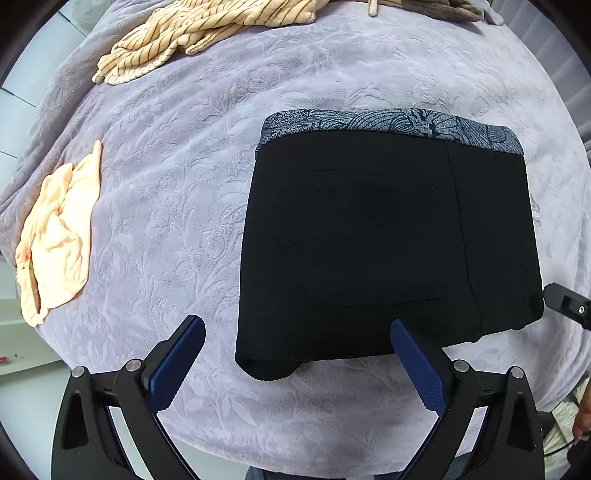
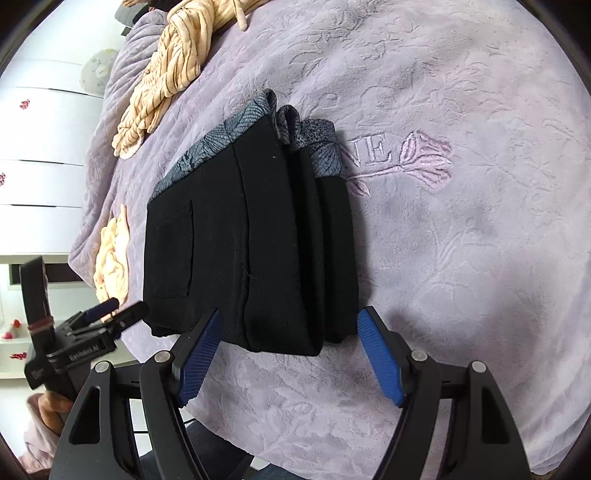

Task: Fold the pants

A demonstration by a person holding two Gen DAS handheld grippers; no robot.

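Lavender plush bedding (image 1: 177,192), embossed with leaves and flowers, covers the bed that carries everything. Going left to right in the left wrist view: a crumpled peach garment (image 1: 55,240) lies at the left edge of the bed, a striped cream garment (image 1: 192,33) is heaped along the far side, and the pants (image 1: 388,240) lie right of centre, already doubled into a compact black block with the grey patterned waistband (image 1: 391,123) at the far end and a rounded fold at the near end.

The left gripper (image 1: 295,365) hangs over the near left corner of the block, its fingers (image 1: 173,369) spread wide with nothing pinched between them. The right gripper (image 2: 290,354) sits at the near fold too, fingers apart and straddling the stacked layers without pressing on them; its dark tip also shows at the right edge of the left wrist view, close to the block's right side.

The cloth looks soft and limp, light but thick where several layers stack, and likely to sag or slide open if lifted by one layer. A sound hold would be across the whole thickness of the near folded edge, towards each corner, so the stack moves as one. The folding appears nearly complete.
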